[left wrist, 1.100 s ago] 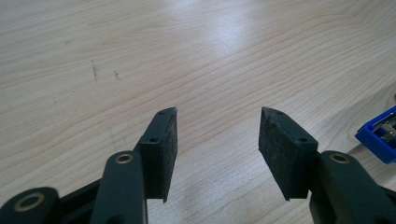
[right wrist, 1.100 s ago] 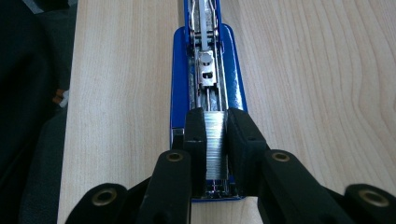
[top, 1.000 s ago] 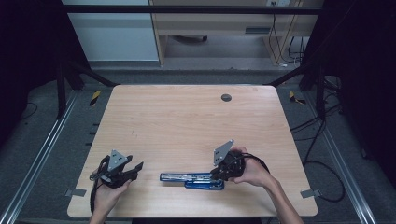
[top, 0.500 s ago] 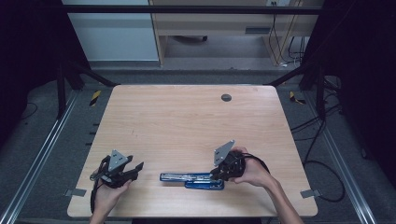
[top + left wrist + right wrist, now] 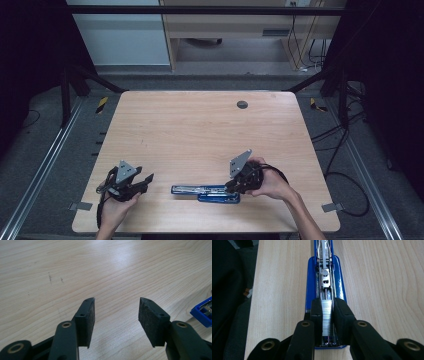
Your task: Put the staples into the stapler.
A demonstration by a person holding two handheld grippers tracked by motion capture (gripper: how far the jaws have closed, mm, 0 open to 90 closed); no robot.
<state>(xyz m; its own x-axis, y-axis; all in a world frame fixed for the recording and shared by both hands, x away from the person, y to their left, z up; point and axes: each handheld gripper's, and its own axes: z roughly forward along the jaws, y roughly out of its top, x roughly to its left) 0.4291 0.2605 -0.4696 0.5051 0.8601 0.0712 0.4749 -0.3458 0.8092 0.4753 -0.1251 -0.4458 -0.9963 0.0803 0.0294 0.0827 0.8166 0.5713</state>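
The right gripper [image 5: 327, 315] pinches 1 staple strip [image 5: 327, 315] over the open stapler [image 5: 325, 272], not yet seated; the left gripper [image 5: 116, 315] waits spread.

Stapler [image 5: 205, 192] lies on table [image 5: 200, 135], near front edge.

No visible change between earlier pictures and now. Left tool [image 5: 145, 179] at same spot on worktop [image 5: 200, 135], pads [image 5: 88, 322] apart same as before. Right tool [image 5: 327, 315] at same place, same grip on strip of staples [image 5: 327, 317] over open blue stapler [image 5: 205, 192]. Stapler not shifted.
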